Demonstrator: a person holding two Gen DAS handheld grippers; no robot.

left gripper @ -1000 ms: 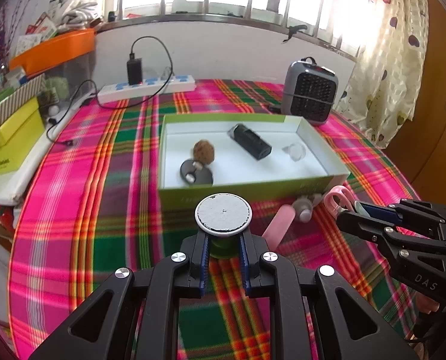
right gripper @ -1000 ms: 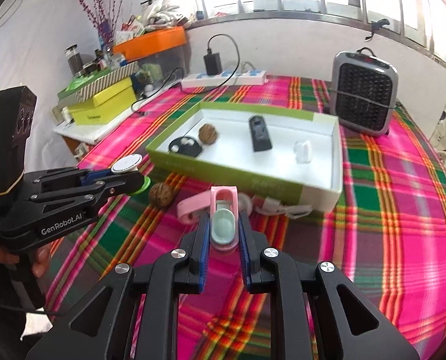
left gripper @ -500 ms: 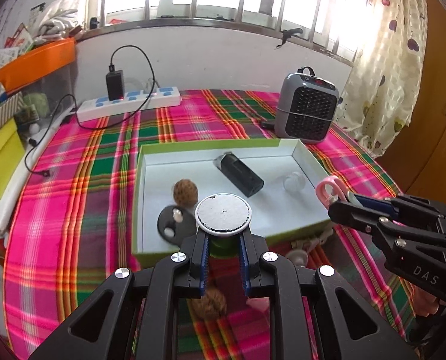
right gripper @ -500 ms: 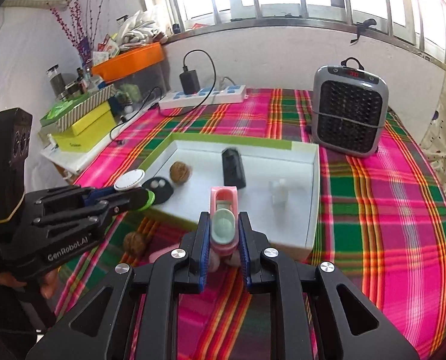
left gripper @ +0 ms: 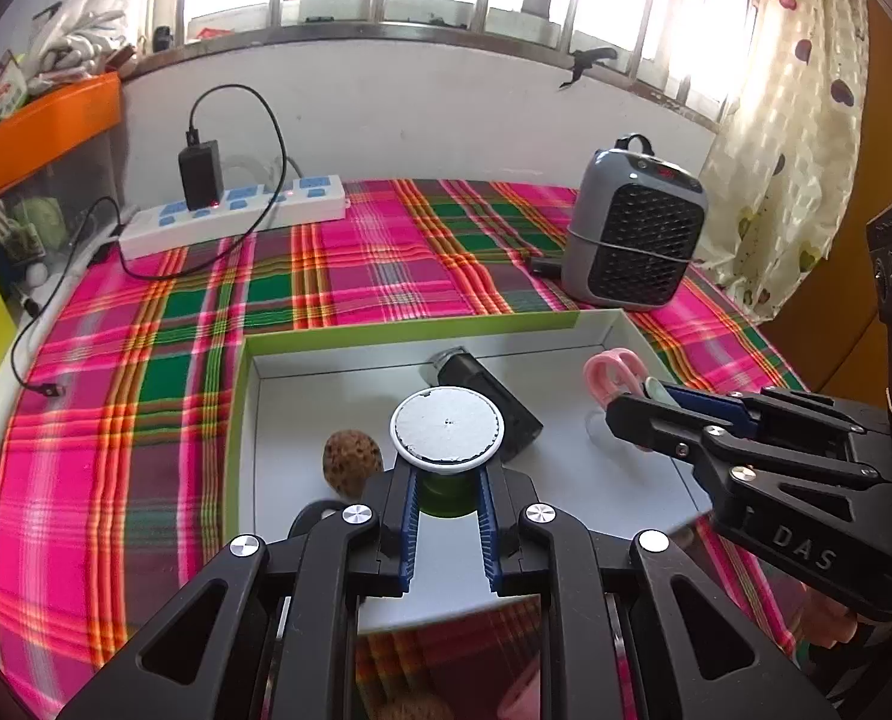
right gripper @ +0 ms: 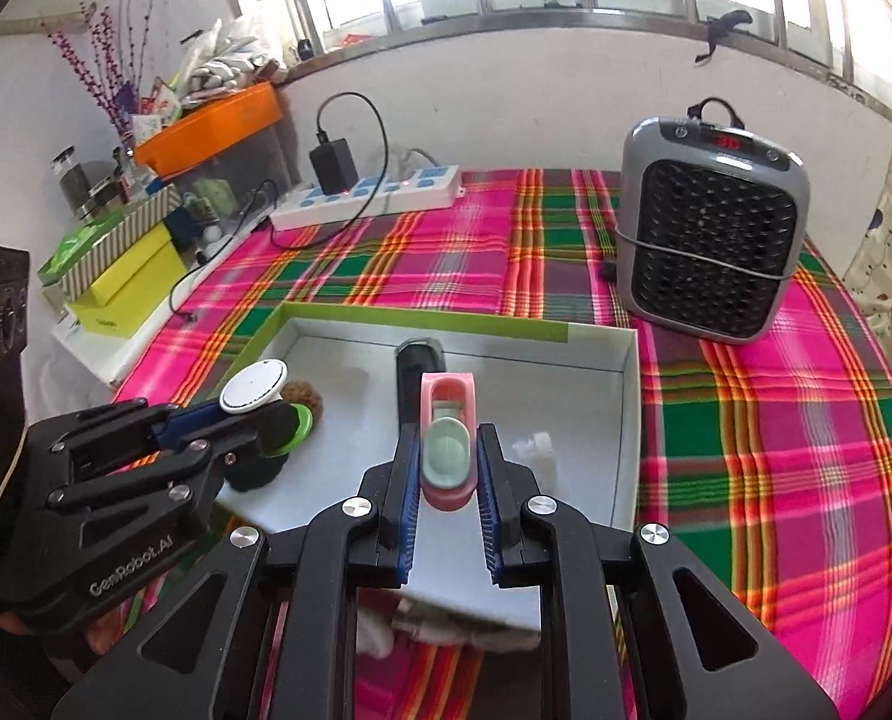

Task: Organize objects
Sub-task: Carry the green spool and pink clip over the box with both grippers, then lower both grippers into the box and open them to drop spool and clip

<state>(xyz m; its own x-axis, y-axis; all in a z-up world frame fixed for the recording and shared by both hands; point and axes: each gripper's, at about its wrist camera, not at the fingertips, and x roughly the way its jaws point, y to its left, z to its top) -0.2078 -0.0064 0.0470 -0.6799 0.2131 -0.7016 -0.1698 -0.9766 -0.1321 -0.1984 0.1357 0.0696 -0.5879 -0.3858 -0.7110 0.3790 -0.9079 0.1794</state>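
Both grippers angle down over the white box (left gripper: pixel 620 324): left gripper (left gripper: pixel 446 516) pinches a green jar w/ white lid (left gripper: pixel 446 427), right gripper (right gripper: pixel 446 507) pinches a pink toy (right gripper: pixel 448 414). Vs 1 s ago, both have moved fwd from the table edge to above the box interior, near the walnut (left gripper: pixel 352 461) & black device (left gripper: pixel 488 384).

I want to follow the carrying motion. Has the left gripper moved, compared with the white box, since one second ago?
Yes. The left gripper, shut on the white-capped bottle, advanced from the near side of the white box to over its inside.
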